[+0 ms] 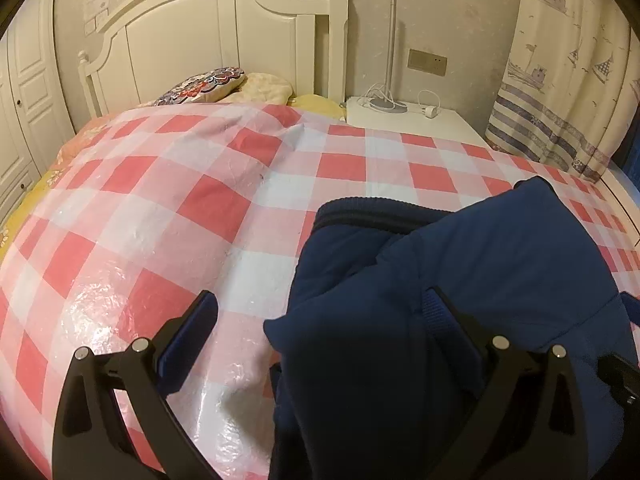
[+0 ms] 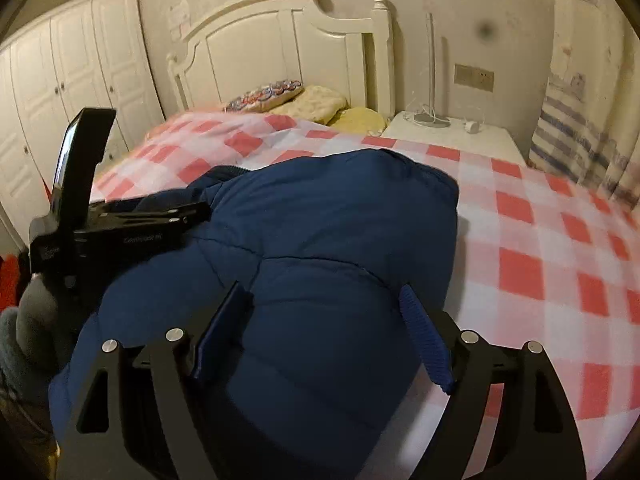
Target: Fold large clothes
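A navy blue padded jacket (image 1: pixel 472 280) lies bunched on a bed under a red-and-white checked plastic cover (image 1: pixel 168 208). My left gripper (image 1: pixel 324 312) is open, its jaws wide apart; the jacket's left edge bulges between them and hides the right finger's tip. In the right wrist view the jacket (image 2: pixel 328 232) fills the middle. My right gripper (image 2: pixel 326 308) is open, its fingers straddling the jacket's near bulge. The left gripper's body (image 2: pixel 120 220) shows at the jacket's left side, held by a gloved hand.
A white headboard (image 1: pixel 224 36) and pillows (image 1: pixel 208 84) stand at the far end of the bed. A white nightstand (image 1: pixel 416 118) with a lamp and cables is at the far right, beside a curtain (image 1: pixel 568 72). White wardrobes (image 2: pixel 68 80) line the left wall.
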The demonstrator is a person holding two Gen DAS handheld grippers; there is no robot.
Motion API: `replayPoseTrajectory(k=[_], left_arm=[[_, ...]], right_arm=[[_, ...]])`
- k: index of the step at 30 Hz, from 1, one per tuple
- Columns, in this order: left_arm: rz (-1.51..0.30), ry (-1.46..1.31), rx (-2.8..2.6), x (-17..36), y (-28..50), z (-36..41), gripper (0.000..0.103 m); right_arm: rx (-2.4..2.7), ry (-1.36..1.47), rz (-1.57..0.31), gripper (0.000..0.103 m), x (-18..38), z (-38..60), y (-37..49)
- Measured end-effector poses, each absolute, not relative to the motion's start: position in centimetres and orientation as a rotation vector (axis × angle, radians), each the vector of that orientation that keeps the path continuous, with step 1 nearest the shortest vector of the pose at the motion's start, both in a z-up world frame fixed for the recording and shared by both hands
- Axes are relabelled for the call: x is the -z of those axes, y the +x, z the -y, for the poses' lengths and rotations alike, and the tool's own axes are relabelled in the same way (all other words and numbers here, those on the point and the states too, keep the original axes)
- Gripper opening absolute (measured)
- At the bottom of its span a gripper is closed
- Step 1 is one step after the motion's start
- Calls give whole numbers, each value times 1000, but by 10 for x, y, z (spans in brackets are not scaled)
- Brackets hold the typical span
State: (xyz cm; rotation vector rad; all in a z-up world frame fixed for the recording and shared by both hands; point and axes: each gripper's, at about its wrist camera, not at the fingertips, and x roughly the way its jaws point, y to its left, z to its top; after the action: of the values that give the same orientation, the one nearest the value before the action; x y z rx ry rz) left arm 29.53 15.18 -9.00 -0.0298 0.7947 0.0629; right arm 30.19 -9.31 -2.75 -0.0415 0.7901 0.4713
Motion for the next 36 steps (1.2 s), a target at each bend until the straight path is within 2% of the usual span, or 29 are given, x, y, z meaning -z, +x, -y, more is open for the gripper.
replayPoseTrajectory(k=[3,5,9,10,18,23,29,36], left_arm=[[-801,-57,-47,91,296,-156,101],[-799,-60,-46,91,297,-156,101],[-796,-63,-44,91,296,-156,101],[-795,-59,-47,91,296,-155,101],[-790,-66,-48,90,295,-155,101],[-785,-54,-69,85,289,-156,101],[-687,-57,-158,50,220,-175,101],[-558,-15,-141,9,90,-160,101]], right_arm=[[-477,-49,-772,79,11,92,288],[-504,-27,-734,89,7,95,273],[-547,99,-796,92,38,105,270],[-555,148,-810,95,43,109,272],[-538,-18,-747,94,6,85,214],[-563,85,-779,94,18,107,183],[-536,123,-726,96,-7,125,155],[-403,206,-747,97,-16,127,128]])
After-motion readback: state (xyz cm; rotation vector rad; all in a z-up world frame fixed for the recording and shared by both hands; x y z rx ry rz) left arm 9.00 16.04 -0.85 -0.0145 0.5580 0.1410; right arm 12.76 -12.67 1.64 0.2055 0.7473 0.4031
